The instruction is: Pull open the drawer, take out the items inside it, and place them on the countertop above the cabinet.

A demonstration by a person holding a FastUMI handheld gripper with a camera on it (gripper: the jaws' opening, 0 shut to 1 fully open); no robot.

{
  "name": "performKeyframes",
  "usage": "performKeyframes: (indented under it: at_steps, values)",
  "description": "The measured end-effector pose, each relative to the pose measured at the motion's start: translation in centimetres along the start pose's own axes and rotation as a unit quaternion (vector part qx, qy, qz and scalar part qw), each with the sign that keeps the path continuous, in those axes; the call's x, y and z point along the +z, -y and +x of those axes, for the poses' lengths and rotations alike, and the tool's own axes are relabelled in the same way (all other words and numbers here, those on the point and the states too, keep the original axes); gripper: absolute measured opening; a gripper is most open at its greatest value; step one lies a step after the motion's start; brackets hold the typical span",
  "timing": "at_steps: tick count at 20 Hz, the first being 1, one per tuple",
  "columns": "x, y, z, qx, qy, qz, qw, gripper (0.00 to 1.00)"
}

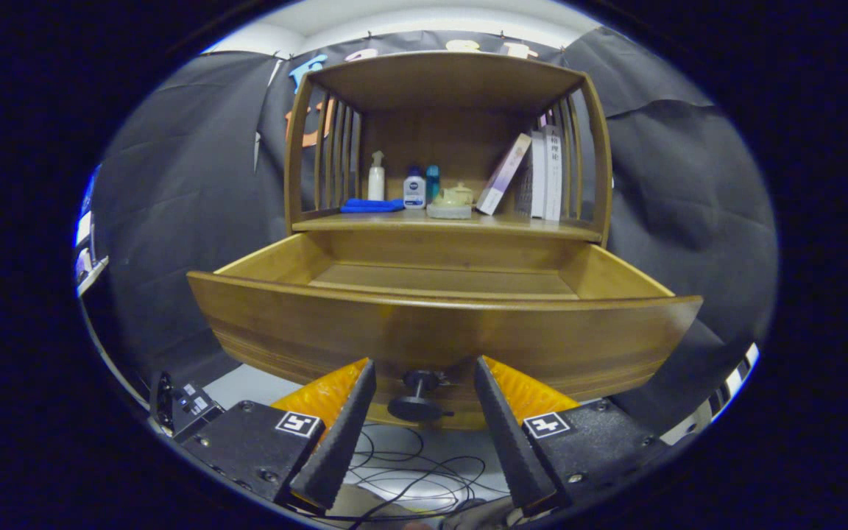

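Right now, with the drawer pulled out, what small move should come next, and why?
Probably lift the gripper away from the knob and up over the drawer front. The fingers stand open either side of the knob, not pressing it, and the drawer is already out. Its visible floor looks bare; anything close behind the front is hidden.

Can't see the front part of the drawer (439, 324) floor, its own front panel hides it, so no idea what's sitting down there. My gripper (424, 368) fingers straddle the knob (418, 397) with gaps either side; its stem joint is murky. Bottle (414, 188) labels on the countertop (453, 223) are too tiny to read.
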State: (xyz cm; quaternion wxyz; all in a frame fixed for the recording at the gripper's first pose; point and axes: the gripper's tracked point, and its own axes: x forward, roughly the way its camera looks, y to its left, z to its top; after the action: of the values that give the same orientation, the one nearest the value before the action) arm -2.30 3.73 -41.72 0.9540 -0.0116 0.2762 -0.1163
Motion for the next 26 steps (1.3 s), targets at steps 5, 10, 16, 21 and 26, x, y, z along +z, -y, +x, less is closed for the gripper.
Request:
performKeyframes:
  at_steps: [5, 10, 16, 21, 26]
  values:
    - [0.0, 0.0, 0.5, -0.021, 0.004, -0.013, 1.0, 0.86]
    - [0.3, 0.6, 1.1, -0.046, 0.0, -0.012, 0.999, 0.86]
    - [0.6, 0.3, 1.7, -0.054, 0.009, 0.001, 0.998, 0.85]
    - [0.9, 0.1, 2.3, -0.06, 0.02, -0.006, 0.998, 0.84]
    - [2.2, -0.1, 4.6, -0.062, 0.02, -0.002, 0.998, 0.84]
